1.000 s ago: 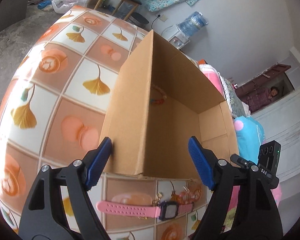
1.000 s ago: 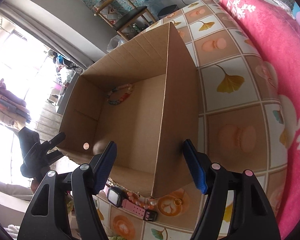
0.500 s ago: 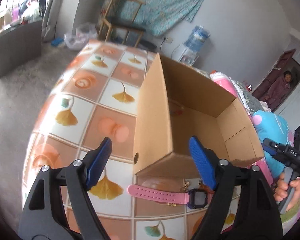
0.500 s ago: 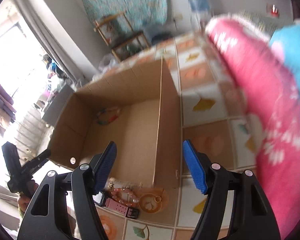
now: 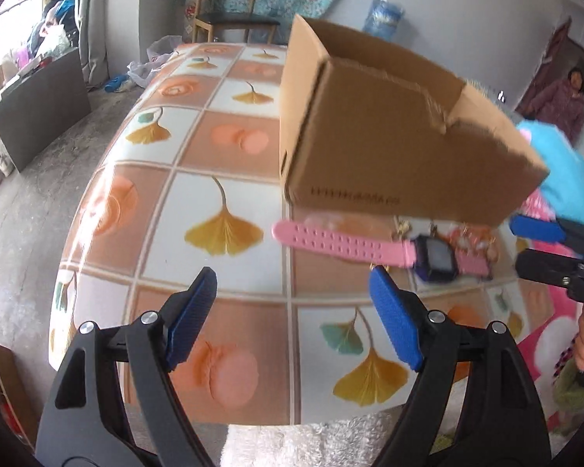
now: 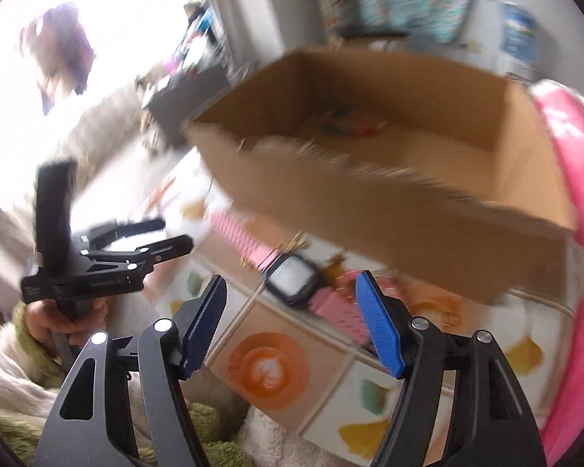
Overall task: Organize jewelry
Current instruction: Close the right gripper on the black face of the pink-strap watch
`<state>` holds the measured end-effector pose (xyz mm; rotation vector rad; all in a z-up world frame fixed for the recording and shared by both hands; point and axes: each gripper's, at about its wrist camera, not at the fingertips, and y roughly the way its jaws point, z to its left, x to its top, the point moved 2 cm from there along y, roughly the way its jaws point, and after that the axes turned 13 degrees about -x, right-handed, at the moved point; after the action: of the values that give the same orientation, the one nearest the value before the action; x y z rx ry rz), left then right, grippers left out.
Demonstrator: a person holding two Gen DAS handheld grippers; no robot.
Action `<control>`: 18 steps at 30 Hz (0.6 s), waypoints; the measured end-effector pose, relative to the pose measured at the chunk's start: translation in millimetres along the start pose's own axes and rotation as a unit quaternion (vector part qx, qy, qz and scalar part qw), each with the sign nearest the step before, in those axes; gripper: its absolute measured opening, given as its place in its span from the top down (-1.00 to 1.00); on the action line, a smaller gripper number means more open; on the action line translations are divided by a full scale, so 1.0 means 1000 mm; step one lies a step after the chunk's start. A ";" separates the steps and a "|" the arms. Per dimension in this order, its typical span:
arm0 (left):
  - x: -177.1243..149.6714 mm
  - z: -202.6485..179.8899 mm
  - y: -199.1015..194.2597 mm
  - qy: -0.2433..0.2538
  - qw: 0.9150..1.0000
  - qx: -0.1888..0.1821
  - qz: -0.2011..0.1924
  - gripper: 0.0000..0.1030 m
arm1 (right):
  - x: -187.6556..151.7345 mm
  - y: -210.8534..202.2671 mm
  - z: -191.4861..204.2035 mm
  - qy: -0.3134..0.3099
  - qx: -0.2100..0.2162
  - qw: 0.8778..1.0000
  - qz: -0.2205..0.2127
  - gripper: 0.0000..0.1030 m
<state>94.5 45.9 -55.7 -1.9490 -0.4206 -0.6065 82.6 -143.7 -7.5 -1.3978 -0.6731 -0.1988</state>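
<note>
Jewelry for sorting lies in two places: a pink-strapped watch (image 5: 370, 247) stretched flat on the worktop (image 5: 229, 155) just in front of the near wall of the cardboard box (image 5: 389, 148), with a small tangle of gold-coloured pieces (image 5: 467, 235) at its right end, and a coloured bead bracelet (image 6: 350, 124) on the box floor near the far wall, blurred in the right wrist view.

Change since a second ago: both cameras then looked down into the open box from close above its walls; both have now drawn back toward the near edge, so the box is seen from outside and the watch lies ahead of the fingers. This suggests the box has been checked or set in place and the next item to go in is the watch or the pieces beside it.

Left hand-held gripper (image 5: 292, 319): jaws apart, nothing between them, above bare tablecloth to the left of the watch face. Right hand-held gripper (image 6: 288, 323): jaws apart and empty, the watch face just beyond its tips.

Clearance: the strap runs close along the box's near wall, leaving little room on the far side; open worktop lies to the left and near. A pink blanket (image 6: 580, 233) crowds the right edge.
</note>
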 end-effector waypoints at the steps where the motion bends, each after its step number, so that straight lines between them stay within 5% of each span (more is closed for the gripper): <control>1: -0.003 -0.002 0.002 0.008 1.000 0.005 0.004 -0.49 | 0.002 0.010 0.007 -0.020 0.000 1.000 0.009 -0.31; 12: -0.023 -0.017 0.009 0.076 0.996 0.050 0.017 -0.49 | 0.006 0.059 0.040 -0.188 -0.034 0.979 0.074 -0.13; 18: -0.028 -0.022 0.009 0.102 0.993 0.061 0.012 -0.49 | 0.005 0.066 0.044 -0.218 -0.047 0.971 0.091 0.04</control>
<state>71.4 21.0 -70.7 -1.7535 -0.2974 -0.7399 106.4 -87.6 -59.5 -1.6036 -0.8969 0.2330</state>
